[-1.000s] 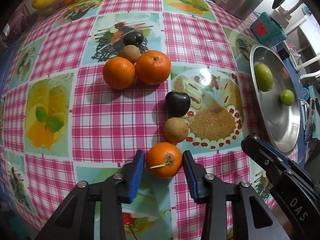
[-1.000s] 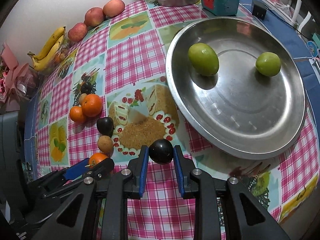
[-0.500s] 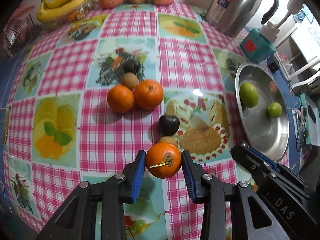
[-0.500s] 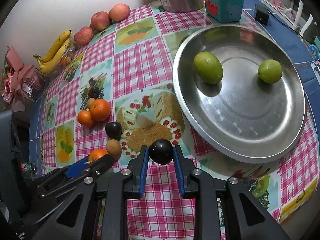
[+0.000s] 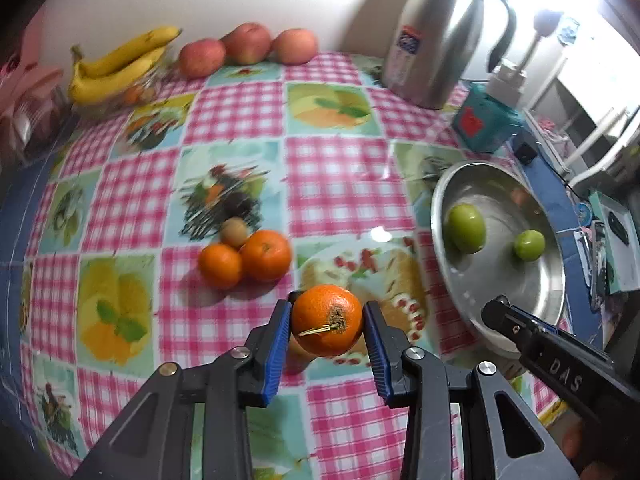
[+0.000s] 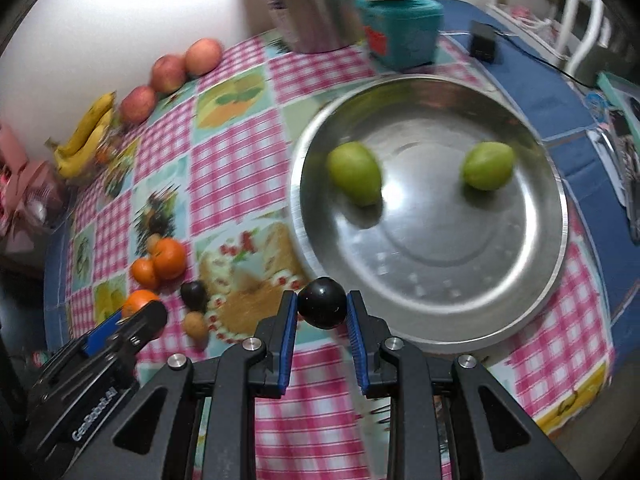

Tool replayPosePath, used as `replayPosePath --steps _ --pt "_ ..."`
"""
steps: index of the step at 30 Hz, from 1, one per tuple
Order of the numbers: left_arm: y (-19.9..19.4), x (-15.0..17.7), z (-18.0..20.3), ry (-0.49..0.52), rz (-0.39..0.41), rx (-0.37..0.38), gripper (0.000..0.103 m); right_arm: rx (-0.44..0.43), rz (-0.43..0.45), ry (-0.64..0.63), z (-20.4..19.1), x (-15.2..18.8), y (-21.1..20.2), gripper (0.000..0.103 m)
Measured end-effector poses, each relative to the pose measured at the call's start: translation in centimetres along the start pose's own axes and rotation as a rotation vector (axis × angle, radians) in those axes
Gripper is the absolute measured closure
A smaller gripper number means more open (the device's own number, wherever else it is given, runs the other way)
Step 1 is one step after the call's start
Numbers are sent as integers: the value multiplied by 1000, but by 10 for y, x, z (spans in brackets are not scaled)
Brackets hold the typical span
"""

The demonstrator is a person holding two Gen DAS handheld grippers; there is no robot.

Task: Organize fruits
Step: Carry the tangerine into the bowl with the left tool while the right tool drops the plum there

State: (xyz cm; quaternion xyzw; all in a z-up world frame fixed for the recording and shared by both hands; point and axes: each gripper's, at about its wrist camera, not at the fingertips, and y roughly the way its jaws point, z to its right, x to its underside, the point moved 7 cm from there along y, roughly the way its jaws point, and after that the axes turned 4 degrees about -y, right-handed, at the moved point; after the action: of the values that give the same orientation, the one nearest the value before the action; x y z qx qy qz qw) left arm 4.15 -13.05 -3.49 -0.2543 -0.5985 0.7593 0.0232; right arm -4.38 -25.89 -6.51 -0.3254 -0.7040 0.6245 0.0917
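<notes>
Looking along the left gripper [image 5: 327, 322], its blue fingers are pinching an orange [image 5: 327, 320] clear of the tablecloth [image 5: 332, 184], stem end facing the camera. Beyond it, two more oranges [image 5: 244, 258] are sitting touching each other with a small brown fruit [image 5: 234, 232] just behind them, so that cluster is waiting to be sorted. The steel tray [image 5: 556, 276] is lying to the right, near the table's edge, holding two green fruits [image 5: 466, 222] well apart, and the right gripper's black arm is reaching in across the tray's near rim. Bananas [image 5: 120, 60], three apples [image 5: 246, 46] and a steel jug [image 5: 436, 36] are lining the far wall, leaving the middle of the cloth open for moving. Turning to the right wrist view, the right gripper [image 6: 322, 310] is squeezing a dark round fruit [image 6: 322, 308], possibly a plum though blur is making that hard to confirm, narrowly between its fingers, hanging just short of the tray's near rim [image 6: 500, 336]. Most of the tray floor is lying bare, so there is plenty of room to set both fruits down. On the cloth to the left, another dark fruit [image 6: 194, 294] and a second brown fruit [image 6: 195, 324] are remaining, so the job is looking less than half done.
</notes>
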Motion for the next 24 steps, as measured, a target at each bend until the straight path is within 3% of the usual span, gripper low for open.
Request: replayPosePath --steps 12,18,24 --pt "12 -6 76 149 42 57 64 70 16 220 79 -13 -2 77" --pt "24 -8 109 240 56 55 64 93 17 268 95 -16 -1 77" --pt "45 -6 125 272 21 46 64 110 21 283 102 -20 0 77"
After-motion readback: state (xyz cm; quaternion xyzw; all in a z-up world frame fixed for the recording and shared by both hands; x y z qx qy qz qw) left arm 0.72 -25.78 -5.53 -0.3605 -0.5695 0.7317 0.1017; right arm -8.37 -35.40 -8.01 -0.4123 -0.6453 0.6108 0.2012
